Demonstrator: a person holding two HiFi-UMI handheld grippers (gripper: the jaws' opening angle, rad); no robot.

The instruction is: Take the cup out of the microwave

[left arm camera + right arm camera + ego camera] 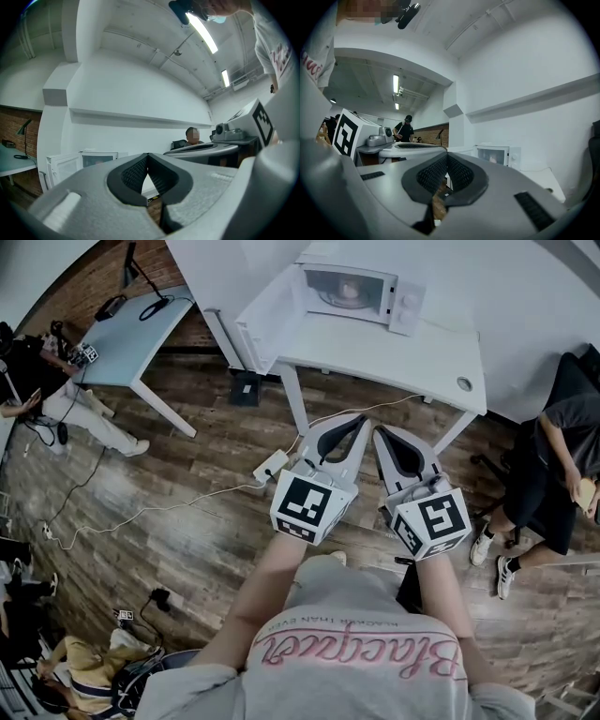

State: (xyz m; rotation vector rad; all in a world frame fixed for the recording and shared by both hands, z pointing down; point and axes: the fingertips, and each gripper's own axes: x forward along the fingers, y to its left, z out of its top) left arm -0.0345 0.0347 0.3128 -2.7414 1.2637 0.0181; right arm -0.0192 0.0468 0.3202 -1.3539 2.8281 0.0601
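The cup (pixel 349 287) sits inside the microwave (pixel 405 304), whose door (pixel 265 322) hangs open on the microwave's left side in the head view. The microwave stands at the back of the white tabletop (pixel 394 362). Well short of the microwave, over the wooden floor (pixel 187 493), the left gripper (pixel 359 420) and right gripper (pixel 382 433) point level, each with jaws pressed together on nothing. This looks like the approach. One gripper should spread its jaws before entering the microwave, stay clear of the door, and close on the cup's wall without tipping it.

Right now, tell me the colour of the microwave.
White; the microwave shows best in the head view.
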